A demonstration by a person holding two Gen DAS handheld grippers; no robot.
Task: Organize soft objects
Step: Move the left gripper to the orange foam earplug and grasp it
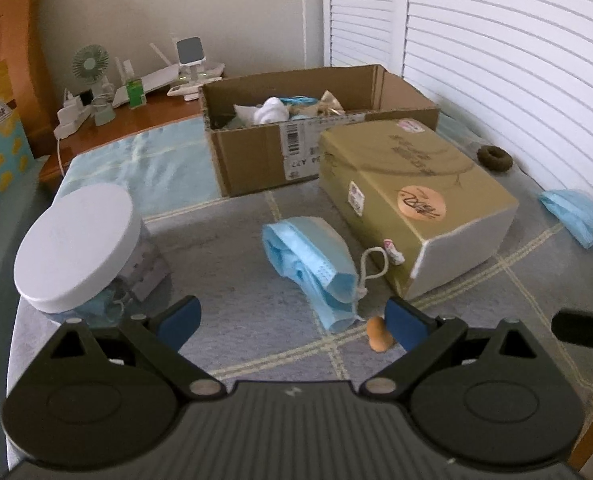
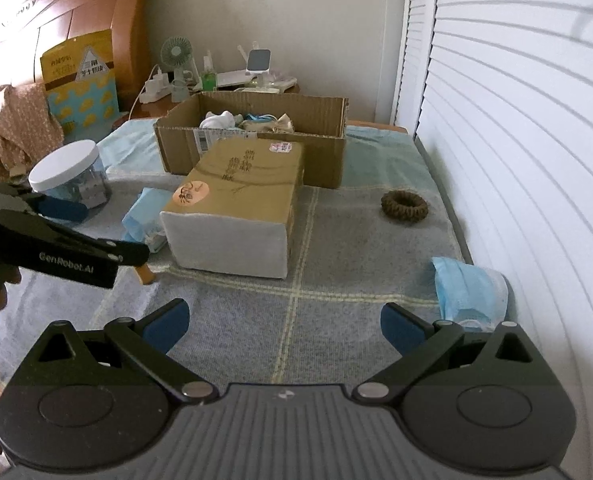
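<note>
Both grippers hang wide open over the bed and hold nothing. Just past the left gripper (image 1: 294, 320) lies a blue face mask (image 1: 312, 268) on the gray blanket (image 1: 232, 280), with a small orange thing (image 1: 378, 333) touching the right blue finger. Near the left finger stands a jar with a white lid (image 1: 78, 246). Beside the mask sits a gold box (image 1: 412, 204), and behind it an open cardboard box (image 1: 296, 136) with soft things inside. In front of the right gripper (image 2: 284, 322) is bare blanket. A second blue mask (image 2: 468, 288) lies just beside its right finger, and a brown hair tie (image 2: 404, 207) rests farther back, near the white shutters (image 2: 516, 140).
</note>
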